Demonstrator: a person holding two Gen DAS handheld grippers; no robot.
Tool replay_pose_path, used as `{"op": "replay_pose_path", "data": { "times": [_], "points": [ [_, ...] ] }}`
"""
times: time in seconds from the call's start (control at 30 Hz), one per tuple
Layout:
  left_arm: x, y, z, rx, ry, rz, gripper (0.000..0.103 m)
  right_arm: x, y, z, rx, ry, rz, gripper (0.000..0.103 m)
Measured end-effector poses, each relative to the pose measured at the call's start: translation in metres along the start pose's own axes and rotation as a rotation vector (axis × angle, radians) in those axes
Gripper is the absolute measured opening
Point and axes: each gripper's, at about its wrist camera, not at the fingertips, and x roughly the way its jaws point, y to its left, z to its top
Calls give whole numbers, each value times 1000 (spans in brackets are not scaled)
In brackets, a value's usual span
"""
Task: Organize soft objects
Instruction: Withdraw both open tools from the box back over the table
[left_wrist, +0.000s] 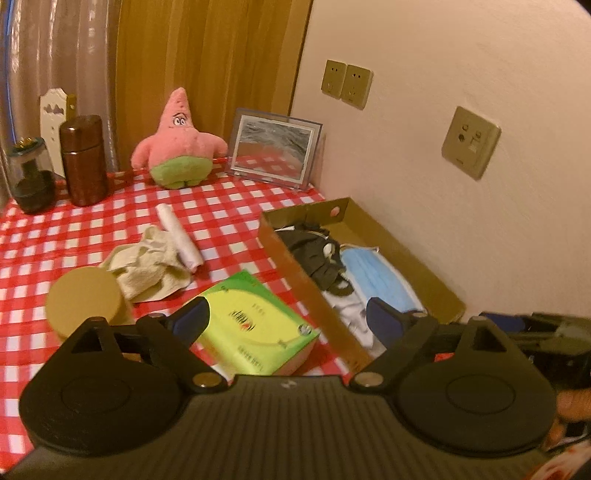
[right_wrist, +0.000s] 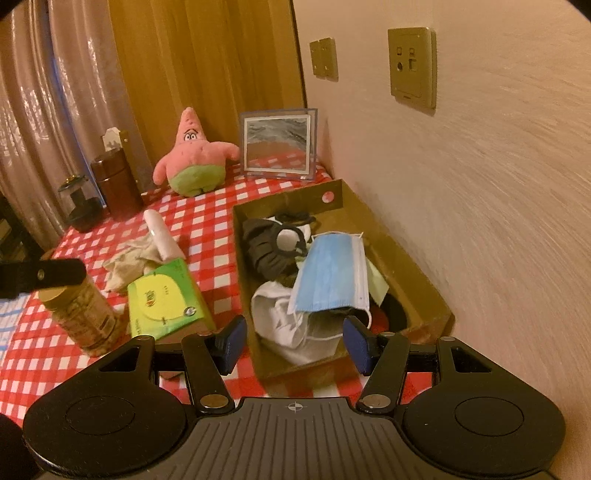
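Red-and-white checked tablecloth (left_wrist: 229, 206) covers the whole table. Against the wall on it sits an open cardboard box (right_wrist: 413, 266), holding a blue surgical mask (right_wrist: 328, 273) on top, a dark crumpled fabric piece (right_wrist: 266, 251) behind it and a white cloth (right_wrist: 284, 321) at the near end. At the far edge sits a pink starfish plush (left_wrist: 177, 147), upright, next to a framed picture (left_wrist: 275, 147). Just left of the box lies a green-and-yellow tissue pack (left_wrist: 255, 321); its print is too blurred to read. Beyond it a beige rag (left_wrist: 151, 266) lies crumpled, touching a white roll (left_wrist: 177, 236). A jar with a tan lid (left_wrist: 85, 295) stands near the tissue pack. The left gripper (left_wrist: 291, 317) hangs wide open, empty, over the tissue pack and box wall. The right gripper (right_wrist: 295, 339) is about half spread over the box's near end, gripping nothing.
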Motion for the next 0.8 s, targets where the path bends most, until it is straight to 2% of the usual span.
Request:
{"op": "replay_pose_path", "data": {
  "times": [0.37, 0.8],
  "points": [
    [-45, 14, -14, 7, -37, 29, 91, -21, 25, -9, -32, 10, 29, 58],
    [-71, 53, -30, -61, -37, 29, 91, -25, 69, -4, -102, 4, 76, 58]
  ]
}}
